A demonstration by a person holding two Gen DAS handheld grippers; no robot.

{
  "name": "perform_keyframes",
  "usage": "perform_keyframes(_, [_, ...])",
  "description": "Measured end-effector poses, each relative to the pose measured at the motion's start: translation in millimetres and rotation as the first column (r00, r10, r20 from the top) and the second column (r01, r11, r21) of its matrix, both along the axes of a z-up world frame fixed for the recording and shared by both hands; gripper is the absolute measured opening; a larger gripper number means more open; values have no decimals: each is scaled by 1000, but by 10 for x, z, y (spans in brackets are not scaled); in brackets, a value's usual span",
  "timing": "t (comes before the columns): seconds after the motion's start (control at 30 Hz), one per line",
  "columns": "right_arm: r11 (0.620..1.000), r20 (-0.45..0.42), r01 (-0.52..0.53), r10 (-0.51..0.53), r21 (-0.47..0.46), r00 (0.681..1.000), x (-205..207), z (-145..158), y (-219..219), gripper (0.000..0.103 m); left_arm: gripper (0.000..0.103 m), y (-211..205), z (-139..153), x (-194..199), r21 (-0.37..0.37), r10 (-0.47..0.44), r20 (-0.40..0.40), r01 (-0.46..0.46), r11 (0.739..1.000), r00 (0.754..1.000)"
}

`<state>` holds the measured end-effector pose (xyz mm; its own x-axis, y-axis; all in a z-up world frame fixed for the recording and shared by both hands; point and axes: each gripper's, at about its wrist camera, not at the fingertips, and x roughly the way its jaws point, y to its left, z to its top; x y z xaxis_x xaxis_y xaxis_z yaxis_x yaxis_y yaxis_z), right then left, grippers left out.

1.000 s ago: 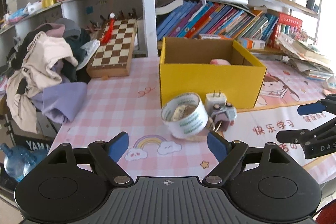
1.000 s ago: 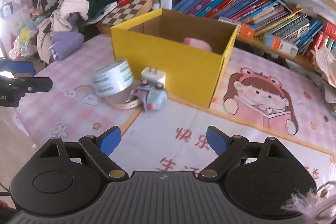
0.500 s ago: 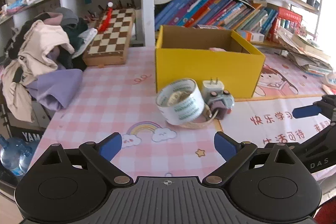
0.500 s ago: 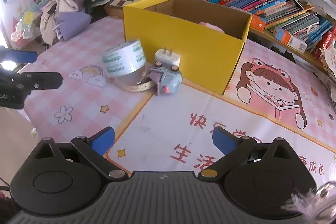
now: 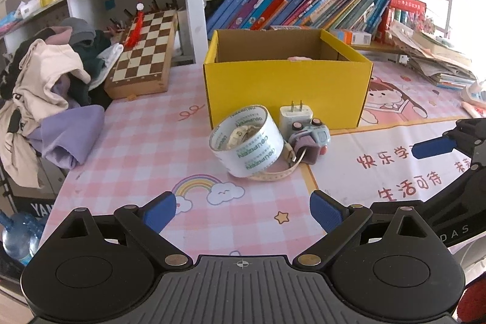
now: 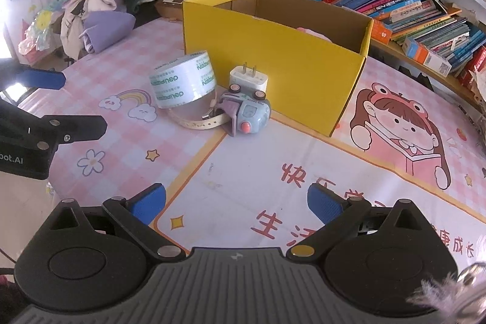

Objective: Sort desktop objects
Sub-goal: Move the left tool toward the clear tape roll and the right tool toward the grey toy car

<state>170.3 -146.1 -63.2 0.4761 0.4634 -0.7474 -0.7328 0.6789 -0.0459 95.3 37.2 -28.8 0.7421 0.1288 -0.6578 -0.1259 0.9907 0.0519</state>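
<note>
A roll of clear tape [image 5: 247, 140] [image 6: 183, 84] stands tilted on a beige watch strap [image 5: 273, 174] [image 6: 197, 121] in front of an open yellow box [image 5: 285, 88] [image 6: 273, 50]. A white plug charger [image 5: 295, 116] [image 6: 249, 78] and a small blue toy camera [image 5: 309, 141] [image 6: 247, 113] lie beside the tape. Something pink [image 5: 299, 58] [image 6: 313, 32] lies inside the box. My left gripper [image 5: 242, 213] is open and empty, short of the tape. My right gripper [image 6: 235, 202] is open and empty, short of the toy camera.
A chessboard [image 5: 144, 56] leans at the back left beside a heap of clothes [image 5: 45, 87]. Rows of books [image 5: 291, 8] fill the shelf behind the box. A paper stack [image 5: 437, 63] lies at the right. The table's near left edge [image 5: 60, 187] drops off.
Both grippers have drawn back from the objects and opened wider. The tape, charger and toy camera have not moved.
</note>
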Motion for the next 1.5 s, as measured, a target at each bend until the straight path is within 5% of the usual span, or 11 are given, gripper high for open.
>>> perform_keyframes(1.5, [1000, -47, -11, 11, 3, 999, 398, -118, 146, 101, 97, -42, -146, 480, 24, -32, -35, 33, 999, 999])
